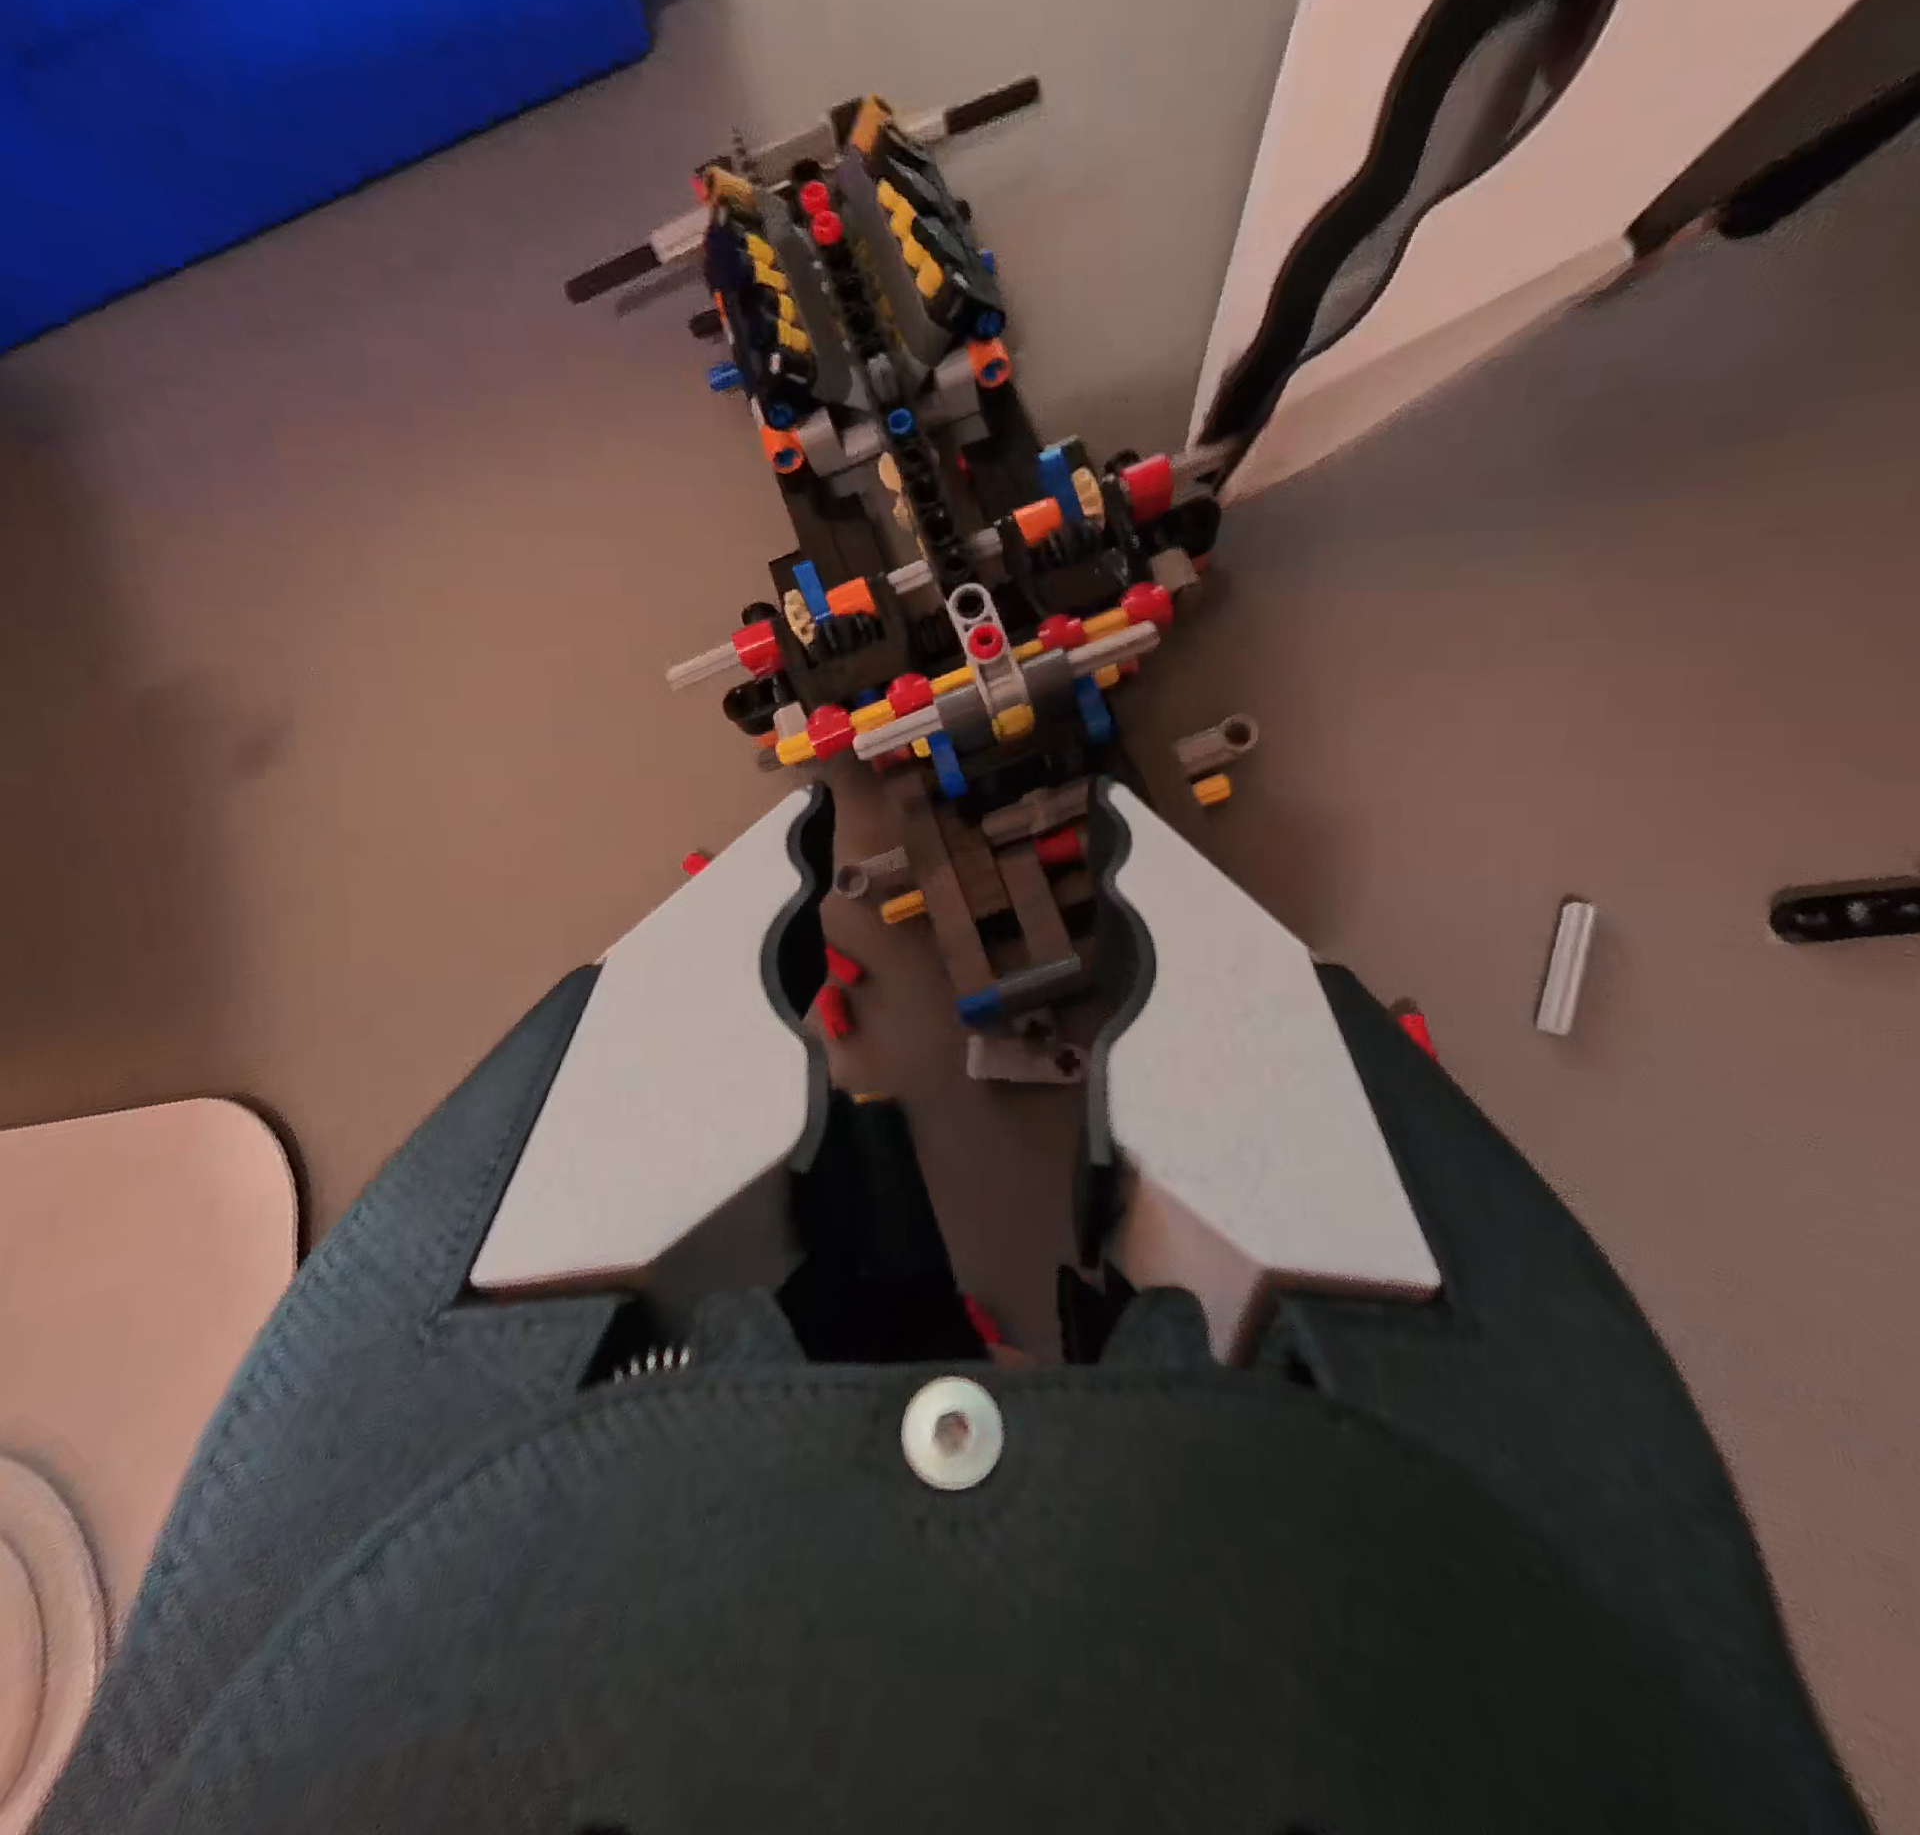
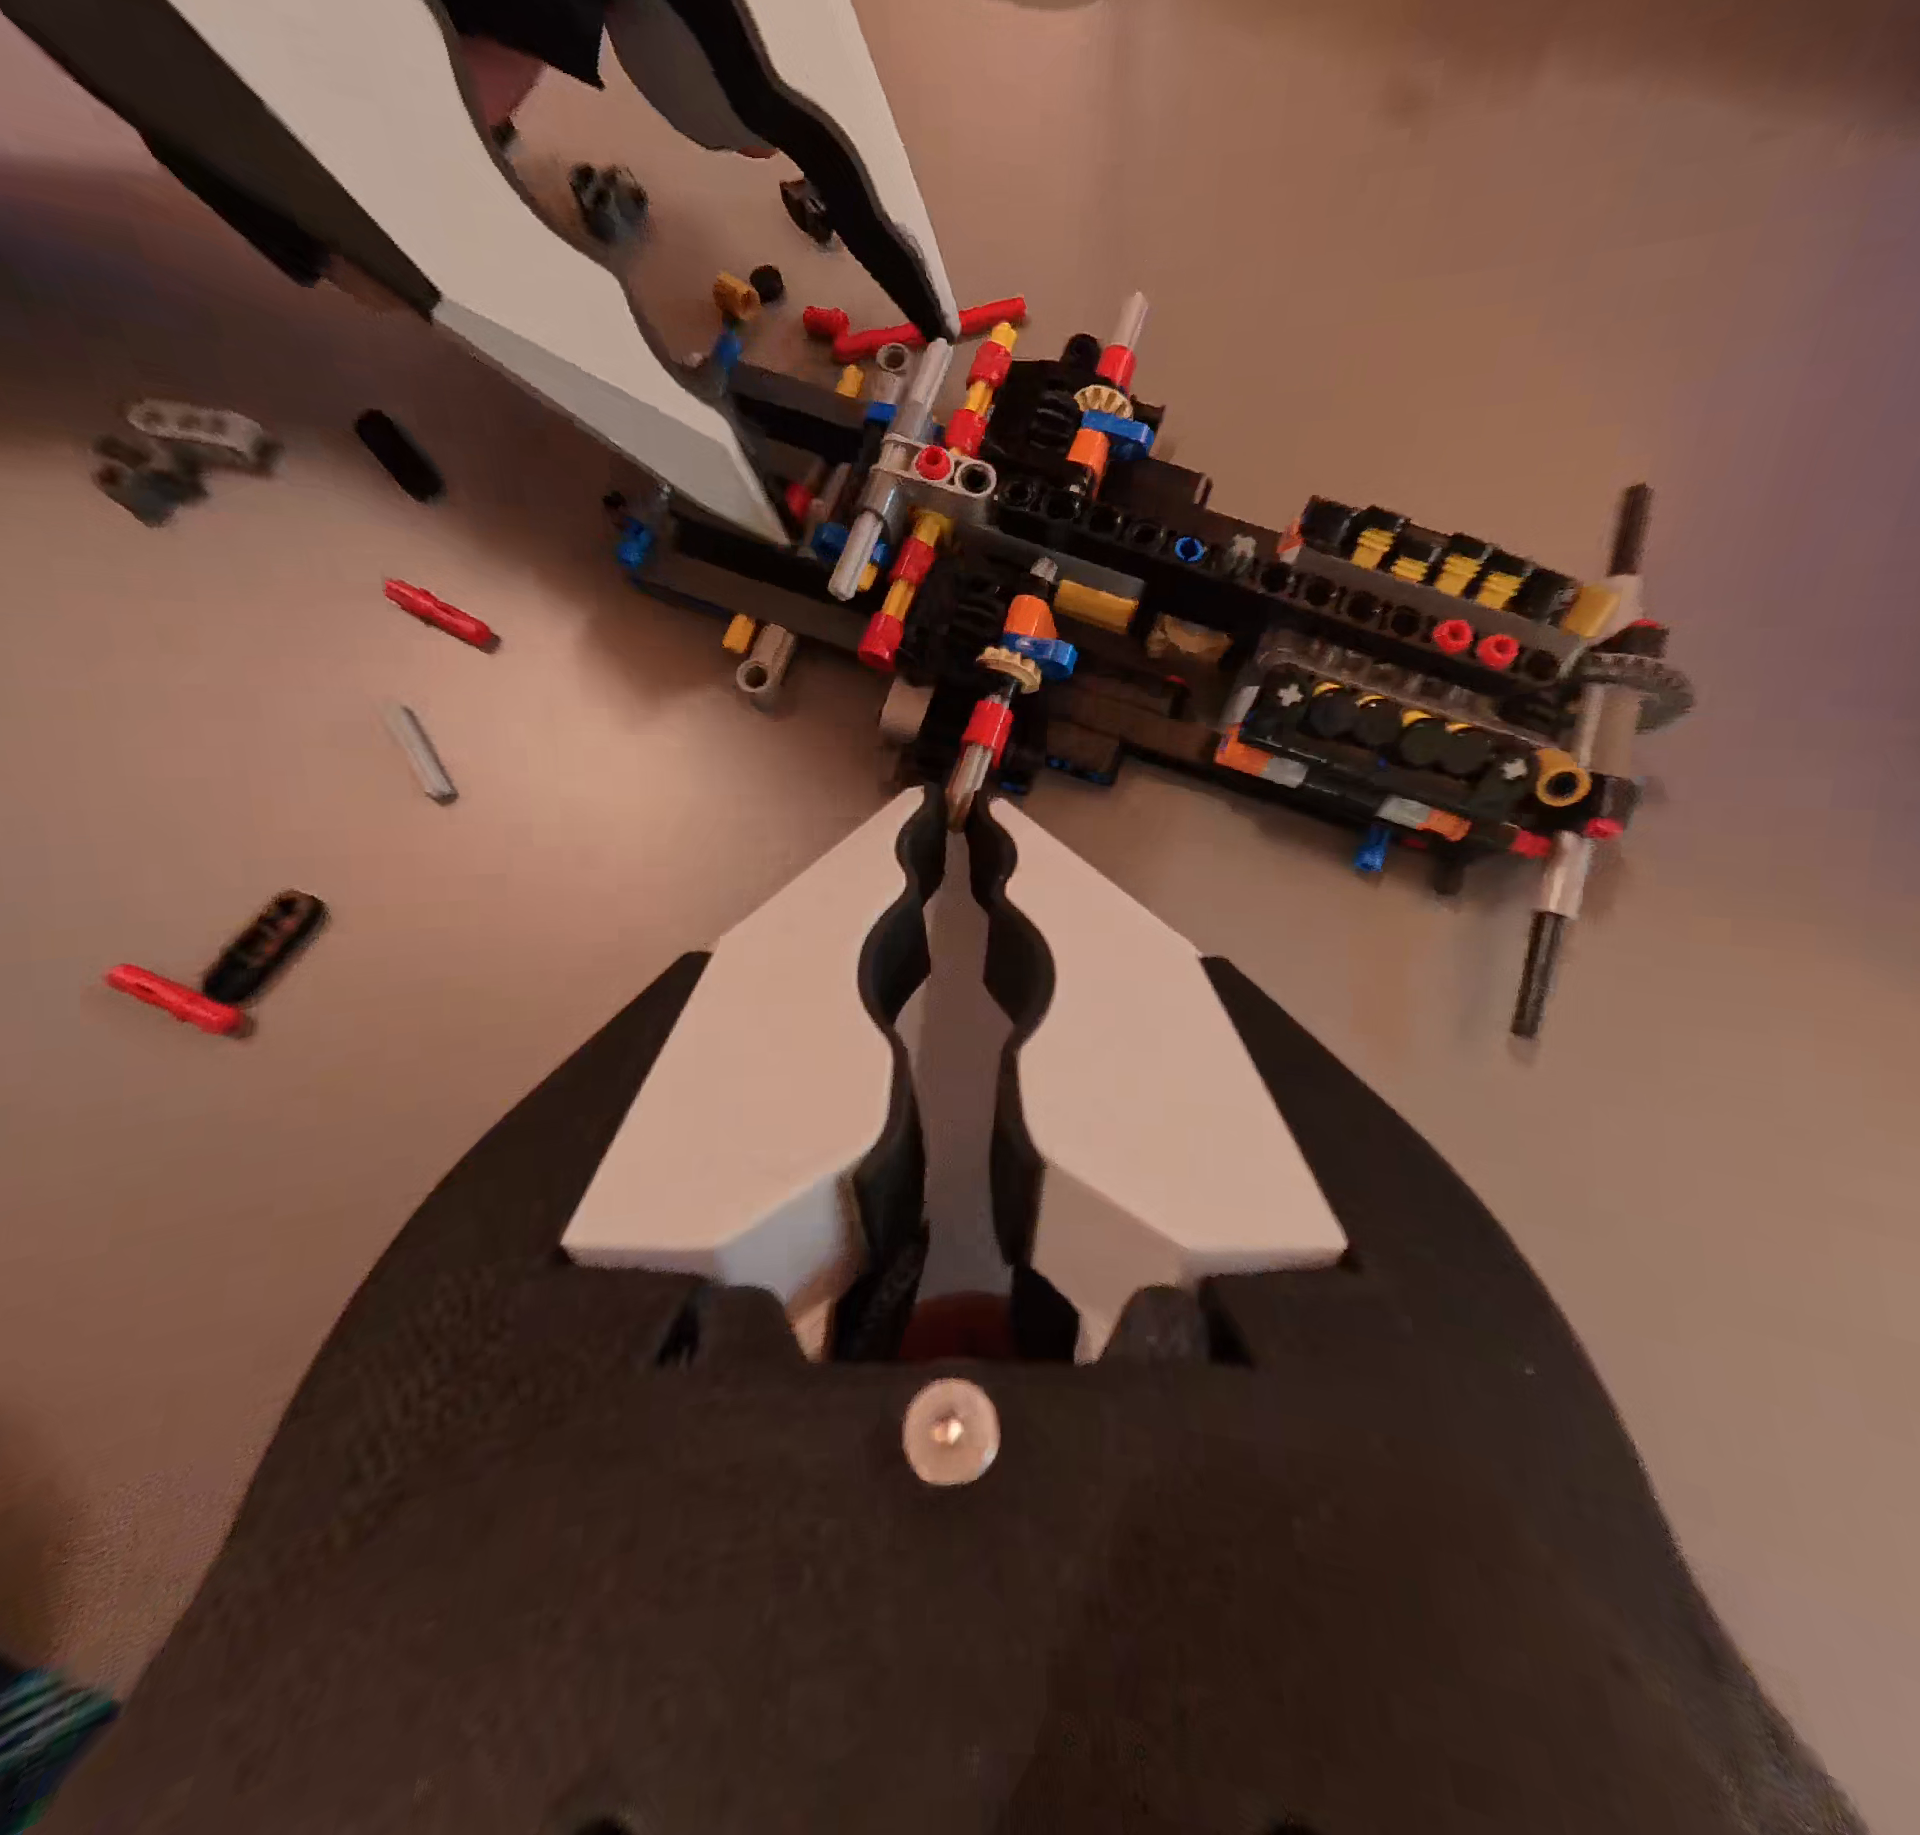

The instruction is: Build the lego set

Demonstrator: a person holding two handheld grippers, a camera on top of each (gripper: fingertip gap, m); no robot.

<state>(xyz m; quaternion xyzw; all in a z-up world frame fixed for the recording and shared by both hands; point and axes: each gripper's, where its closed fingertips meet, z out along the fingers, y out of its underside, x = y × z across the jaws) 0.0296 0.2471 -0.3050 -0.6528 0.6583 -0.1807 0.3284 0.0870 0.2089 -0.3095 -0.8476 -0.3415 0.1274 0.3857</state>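
Tabletop (image 2: 1455,227), lego chassis (image 2: 1195,580), pinched axle (image 2: 971,757)

No readable text, label, brand, number or sign shows in either view.

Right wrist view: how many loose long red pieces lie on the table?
3. One long red piece left of the lego model; one lower left beside a black beam; one behind the model by the left tool tip. More may be hidden.
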